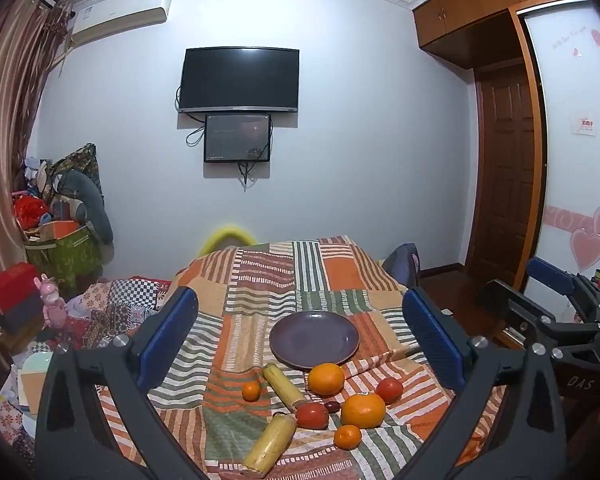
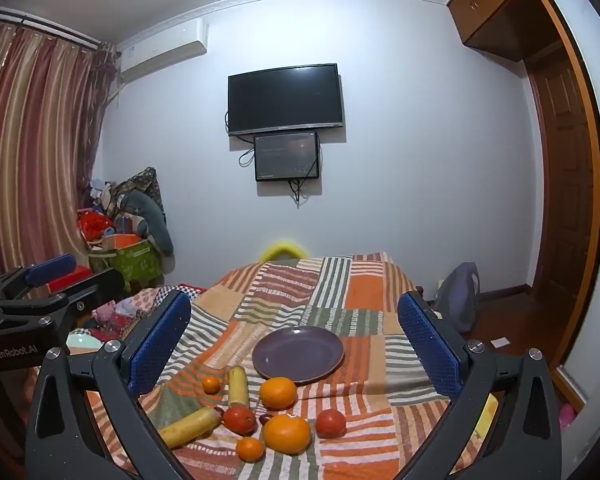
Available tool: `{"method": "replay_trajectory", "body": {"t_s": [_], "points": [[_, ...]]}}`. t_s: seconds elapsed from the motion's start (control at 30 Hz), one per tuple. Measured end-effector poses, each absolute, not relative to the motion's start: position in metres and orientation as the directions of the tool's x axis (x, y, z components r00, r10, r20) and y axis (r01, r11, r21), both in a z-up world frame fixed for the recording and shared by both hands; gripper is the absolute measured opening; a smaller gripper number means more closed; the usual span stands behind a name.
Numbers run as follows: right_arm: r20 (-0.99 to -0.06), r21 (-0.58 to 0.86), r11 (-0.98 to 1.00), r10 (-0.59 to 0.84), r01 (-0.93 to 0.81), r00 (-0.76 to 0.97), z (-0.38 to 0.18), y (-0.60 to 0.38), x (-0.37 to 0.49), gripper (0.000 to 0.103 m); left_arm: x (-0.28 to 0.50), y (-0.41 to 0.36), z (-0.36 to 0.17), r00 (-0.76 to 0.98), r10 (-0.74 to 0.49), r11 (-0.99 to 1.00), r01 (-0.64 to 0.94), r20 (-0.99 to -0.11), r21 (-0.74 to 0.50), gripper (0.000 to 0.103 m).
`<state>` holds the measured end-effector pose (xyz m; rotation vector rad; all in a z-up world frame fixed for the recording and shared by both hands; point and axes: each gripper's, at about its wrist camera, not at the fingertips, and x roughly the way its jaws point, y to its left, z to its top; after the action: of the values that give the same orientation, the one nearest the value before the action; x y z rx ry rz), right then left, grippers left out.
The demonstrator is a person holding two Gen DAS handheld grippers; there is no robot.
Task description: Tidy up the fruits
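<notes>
Fruits lie loose on patchwork cloth (image 1: 260,280), near side of purple plate (image 1: 314,338): two oranges (image 1: 326,378), two tangerines (image 1: 251,391), two tomatoes (image 1: 312,415), two yellow banana pieces (image 1: 283,387), small dark fruit (image 1: 332,406); plate bare

Left gripper (image 1: 300,344), right gripper (image 2: 296,344) both wide open, hold nothing, above fruits

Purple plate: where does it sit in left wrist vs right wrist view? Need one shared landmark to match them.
Left wrist: purple plate lies lower centre, empty, just behind the fruit, between the open tongs.
Right wrist: purple plate lies lower centre, again just behind the fruit.
Shared landmark: the large orange at the plate's near rim.
</notes>
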<state>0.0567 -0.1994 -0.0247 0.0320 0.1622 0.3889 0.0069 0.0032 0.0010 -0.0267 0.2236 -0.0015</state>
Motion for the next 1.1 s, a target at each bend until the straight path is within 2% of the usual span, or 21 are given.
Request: {"method": "replay_trajectory", "body": {"t_s": [1.1], "points": [[-0.151, 0.062, 0.929, 0.37, -0.365, 0.916, -0.0237, -0.1995, 0.0542, 0.103, 0.008, 0.004, -0.0057, 0.976, -0.007, 1.0, 0.002, -0.219, -0.024, 0.103]]}}
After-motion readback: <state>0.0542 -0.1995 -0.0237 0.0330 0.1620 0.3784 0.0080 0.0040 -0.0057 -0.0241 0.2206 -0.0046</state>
